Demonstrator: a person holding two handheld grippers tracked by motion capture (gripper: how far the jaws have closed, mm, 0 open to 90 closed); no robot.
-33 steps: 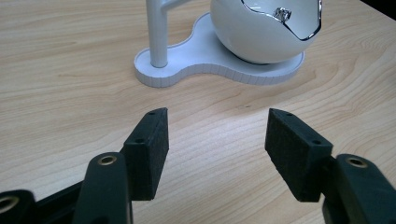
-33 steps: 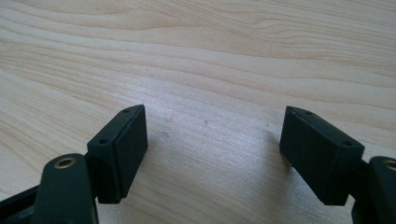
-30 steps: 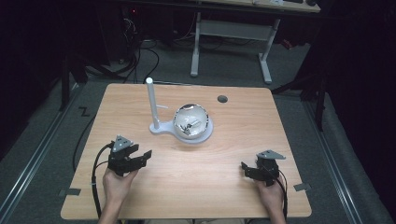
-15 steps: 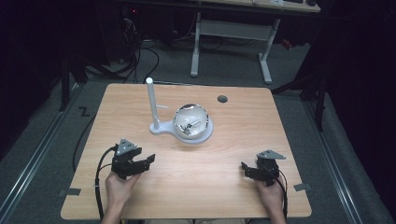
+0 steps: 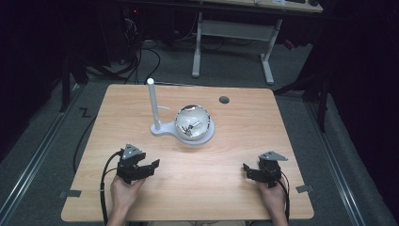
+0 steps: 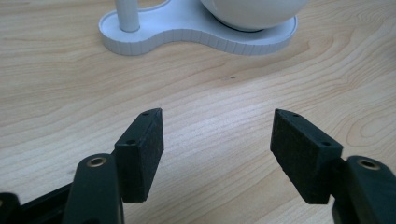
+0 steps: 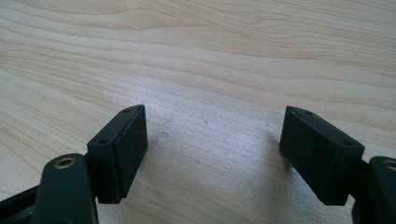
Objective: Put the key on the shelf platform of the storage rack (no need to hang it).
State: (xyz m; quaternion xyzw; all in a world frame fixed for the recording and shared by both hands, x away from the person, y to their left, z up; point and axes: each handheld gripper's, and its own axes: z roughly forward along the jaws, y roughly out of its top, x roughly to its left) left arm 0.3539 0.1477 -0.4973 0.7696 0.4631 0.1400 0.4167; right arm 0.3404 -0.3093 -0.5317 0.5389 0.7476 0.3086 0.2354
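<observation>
— While both hands rest near the table's (image 5: 226,188) front edge, where is the white stand (image 5: 162,128) with its bowl (image 5: 194,123)?

— Mid-table, well beyond the left gripper (image 5: 151,165), whose empty jaws have just been opening (now spread wide). The right gripper (image 5: 246,169) gapes too, empty.

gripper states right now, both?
Left gripper: open, jaws have just been opening, nothing between them.
Right gripper: open, holding nothing.
</observation>
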